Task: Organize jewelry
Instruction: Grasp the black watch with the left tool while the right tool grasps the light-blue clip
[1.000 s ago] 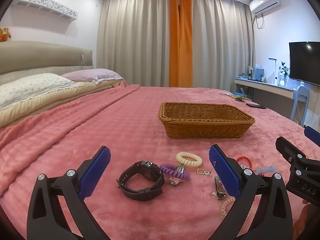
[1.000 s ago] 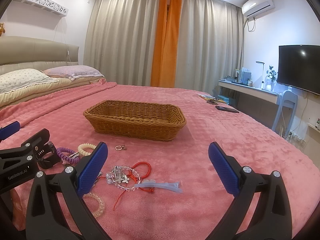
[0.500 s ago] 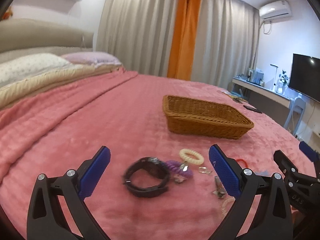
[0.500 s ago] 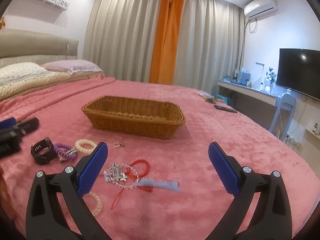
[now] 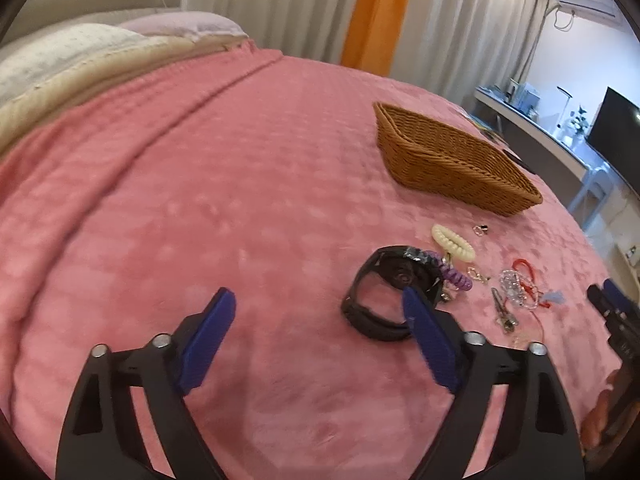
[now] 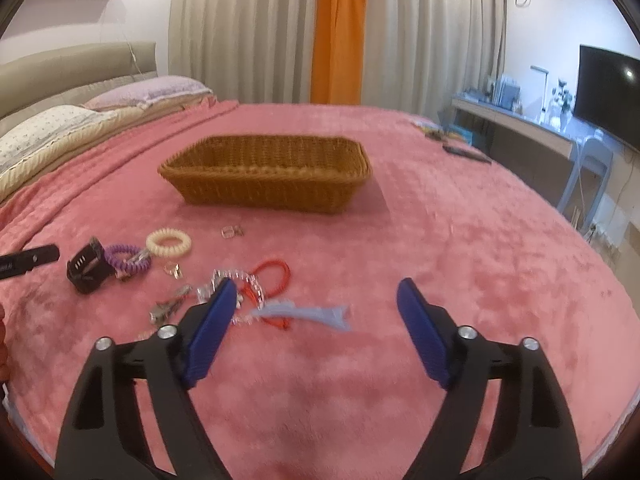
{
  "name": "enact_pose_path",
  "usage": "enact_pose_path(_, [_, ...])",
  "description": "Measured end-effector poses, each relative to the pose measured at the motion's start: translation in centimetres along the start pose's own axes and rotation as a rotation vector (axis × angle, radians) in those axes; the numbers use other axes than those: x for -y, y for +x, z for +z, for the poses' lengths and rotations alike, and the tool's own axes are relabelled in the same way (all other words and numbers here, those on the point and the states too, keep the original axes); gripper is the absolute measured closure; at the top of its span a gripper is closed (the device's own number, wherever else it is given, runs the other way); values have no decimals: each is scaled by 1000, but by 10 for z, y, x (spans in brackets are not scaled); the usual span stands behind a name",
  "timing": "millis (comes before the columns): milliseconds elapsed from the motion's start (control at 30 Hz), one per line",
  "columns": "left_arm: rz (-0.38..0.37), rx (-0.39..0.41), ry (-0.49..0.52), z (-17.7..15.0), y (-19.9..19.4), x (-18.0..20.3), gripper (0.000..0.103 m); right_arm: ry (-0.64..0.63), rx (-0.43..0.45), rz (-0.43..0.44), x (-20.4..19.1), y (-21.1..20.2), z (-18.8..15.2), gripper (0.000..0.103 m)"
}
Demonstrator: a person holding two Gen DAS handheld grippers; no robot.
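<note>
Jewelry lies scattered on the pink bedspread. A black watch point(image 5: 380, 296) sits just ahead of my open left gripper point(image 5: 316, 336), beside its right fingertip. Next to it lie a purple coil band point(image 5: 456, 278), a cream coil band point(image 5: 452, 242), a clear bead bracelet point(image 5: 512, 286) and a red cord bracelet point(image 5: 526, 268). In the right wrist view, my open, empty right gripper point(image 6: 312, 316) hovers over the bead bracelet point(image 6: 236, 280), red cord point(image 6: 274, 278) and a pale blue piece point(image 6: 308, 314). The watch point(image 6: 86, 272) lies to its left. The wicker basket point(image 6: 264, 176) stands behind the jewelry.
Pillows point(image 6: 48, 132) and the headboard lie at the left. A desk point(image 6: 516, 128), a chair point(image 6: 588, 168) and a TV point(image 6: 608, 80) stand off the bed's right side. A small ring point(image 6: 232, 232) lies before the basket. Bare pink bedspread point(image 5: 180, 200) spreads left of the jewelry.
Both grippers have tilted down and moved toward the jewelry. The left view has swung left, so the watch now sits by its right fingertip. Nothing was picked up.
</note>
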State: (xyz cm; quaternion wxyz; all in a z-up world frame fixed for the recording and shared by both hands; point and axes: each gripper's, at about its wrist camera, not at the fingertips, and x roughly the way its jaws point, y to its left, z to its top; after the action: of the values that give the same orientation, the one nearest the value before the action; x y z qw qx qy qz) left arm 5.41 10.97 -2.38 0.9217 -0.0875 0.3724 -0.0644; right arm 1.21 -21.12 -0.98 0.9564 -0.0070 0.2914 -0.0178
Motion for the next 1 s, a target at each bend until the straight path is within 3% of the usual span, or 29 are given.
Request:
enact_pose_path(100, [-30, -38, -8, 5, 11, 4, 33, 6, -47, 12, 3, 8, -4, 34])
enact_pose_path(167, [-45, -61, -10, 8, 18, 9, 46, 6, -79, 15, 3, 14, -5, 36])
enact_pose_path(300, [-60, -100, -14, 8, 31, 12, 47, 29, -161, 28, 7, 32, -3, 38])
enact_pose_path(433, [-79, -147, -16, 6, 44, 14, 64, 49, -243, 52, 12, 47, -3, 45])
enact_pose_path(567, [-83, -150, -12, 6, 48, 14, 64, 2, -214, 50, 15, 43, 9, 45])
enact_pose_path(700, [-79, -144, -12, 5, 49, 15, 64, 11, -270, 107, 24, 67, 21, 47])
enact_pose_path(833, [-65, -140, 5, 4, 49, 19, 64, 94, -354, 221, 36, 81, 14, 62])
enact_pose_path(1000, [-52, -138, 19, 4, 49, 21, 64, 64, -365, 301, 22, 58, 0, 62])
